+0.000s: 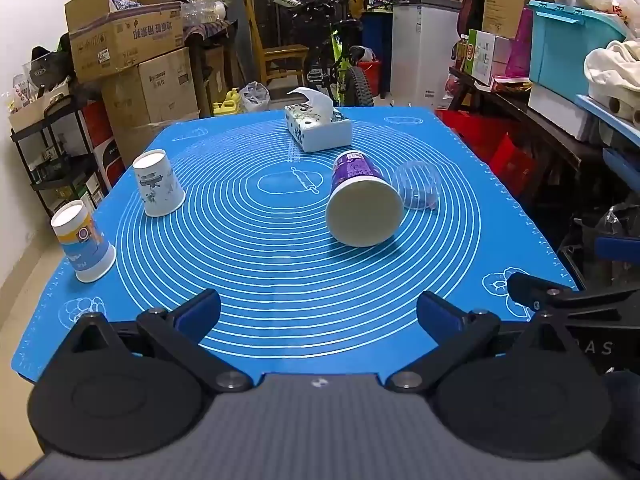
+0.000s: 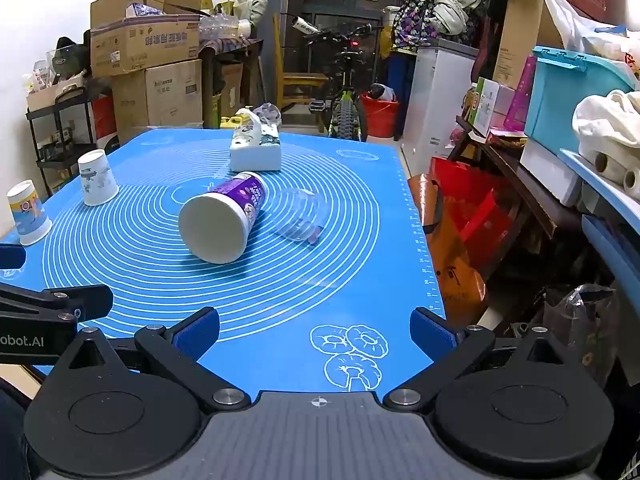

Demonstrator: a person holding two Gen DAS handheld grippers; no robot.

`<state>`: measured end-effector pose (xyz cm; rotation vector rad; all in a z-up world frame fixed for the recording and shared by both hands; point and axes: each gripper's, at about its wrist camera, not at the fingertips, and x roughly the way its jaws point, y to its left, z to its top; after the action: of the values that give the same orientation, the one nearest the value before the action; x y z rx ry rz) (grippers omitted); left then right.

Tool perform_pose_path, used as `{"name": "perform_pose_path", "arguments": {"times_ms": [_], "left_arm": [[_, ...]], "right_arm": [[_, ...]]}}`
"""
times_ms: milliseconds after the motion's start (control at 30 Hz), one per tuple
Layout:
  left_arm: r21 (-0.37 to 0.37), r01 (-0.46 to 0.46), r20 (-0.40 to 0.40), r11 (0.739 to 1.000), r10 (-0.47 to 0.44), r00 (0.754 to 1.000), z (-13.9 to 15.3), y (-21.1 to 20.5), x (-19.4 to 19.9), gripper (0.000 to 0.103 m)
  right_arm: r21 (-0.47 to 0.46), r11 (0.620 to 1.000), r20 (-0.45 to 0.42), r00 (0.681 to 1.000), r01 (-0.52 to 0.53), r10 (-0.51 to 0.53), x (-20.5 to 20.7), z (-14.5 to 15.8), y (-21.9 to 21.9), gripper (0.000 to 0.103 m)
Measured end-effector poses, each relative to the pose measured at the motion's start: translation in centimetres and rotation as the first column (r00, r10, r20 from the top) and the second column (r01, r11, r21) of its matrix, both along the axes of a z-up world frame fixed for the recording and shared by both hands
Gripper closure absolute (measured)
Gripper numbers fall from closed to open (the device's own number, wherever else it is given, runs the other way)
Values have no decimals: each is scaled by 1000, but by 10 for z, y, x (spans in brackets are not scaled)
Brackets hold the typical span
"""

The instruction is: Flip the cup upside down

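Note:
A purple-and-white paper cup lies on its side on the blue mat, its open mouth toward me; it also shows in the right wrist view. A clear plastic cup lies on its side just right of it, also in the right wrist view. Two paper cups stand upside down at the left: a white printed one and a blue-and-orange one. My left gripper and right gripper are open and empty near the mat's front edge.
A tissue box stands at the back of the mat. Cardboard boxes and a shelf are to the left, a bicycle behind, a cluttered bench with a blue bin to the right.

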<state>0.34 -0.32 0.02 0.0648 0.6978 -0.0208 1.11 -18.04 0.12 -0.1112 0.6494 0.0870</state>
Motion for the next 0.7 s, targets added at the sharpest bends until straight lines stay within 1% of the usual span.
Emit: {"name": "perform_pose_path", "arguments": {"times_ms": [100, 233, 700], "left_arm": [[6, 1, 4, 1000, -1, 1000, 2, -4, -4, 0], [7, 2, 4, 1000, -2, 1000, 1, -4, -5, 0], [6, 10, 2, 1000, -10, 1000, 0, -3, -6, 0]], "right_arm": [[-2, 1000, -1, 1000, 1, -1, -2, 0, 1, 2], [8, 1000, 3, 1000, 4, -4, 1, 0, -8, 2], [5, 1000, -4, 1000, 1, -1, 3, -3, -9, 2]]}}
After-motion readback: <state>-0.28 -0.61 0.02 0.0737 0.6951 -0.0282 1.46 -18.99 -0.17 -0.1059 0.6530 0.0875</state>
